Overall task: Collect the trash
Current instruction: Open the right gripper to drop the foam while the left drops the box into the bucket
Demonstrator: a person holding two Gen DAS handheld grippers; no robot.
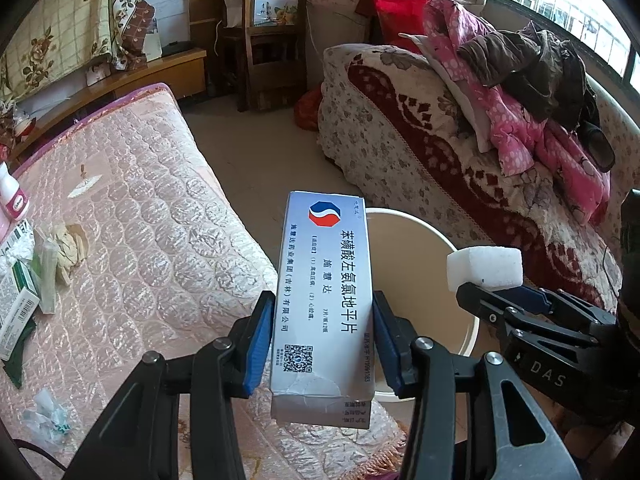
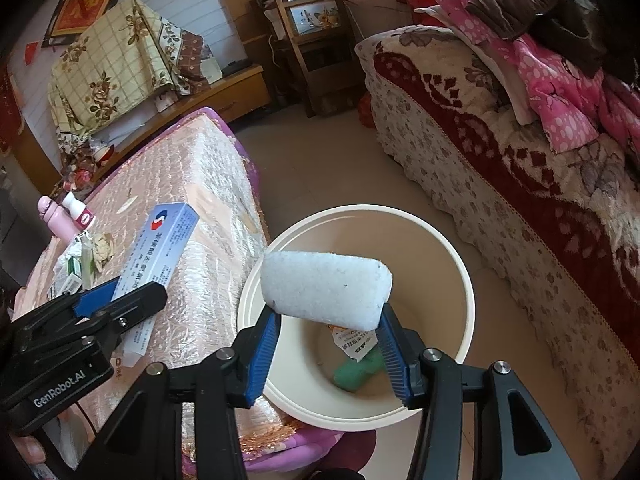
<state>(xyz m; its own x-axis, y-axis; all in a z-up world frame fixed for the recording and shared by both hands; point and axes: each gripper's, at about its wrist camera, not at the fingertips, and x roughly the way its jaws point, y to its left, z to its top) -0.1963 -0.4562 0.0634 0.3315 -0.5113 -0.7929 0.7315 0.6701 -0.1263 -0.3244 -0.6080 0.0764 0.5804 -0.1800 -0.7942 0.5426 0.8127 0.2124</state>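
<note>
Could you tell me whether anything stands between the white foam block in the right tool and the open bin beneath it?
Nothing visible does: the foam block hangs over the bin, whose mouth is uncovered, with only earlier trash at its bottom.

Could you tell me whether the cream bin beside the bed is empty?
Not empty: the cream bin already holds a green item and a printed wrapper at its bottom.

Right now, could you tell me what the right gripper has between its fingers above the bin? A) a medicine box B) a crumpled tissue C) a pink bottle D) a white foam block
D: the right gripper has the white foam block between its blue pads over the cream bin, while the medicine box is in the left gripper.
</note>
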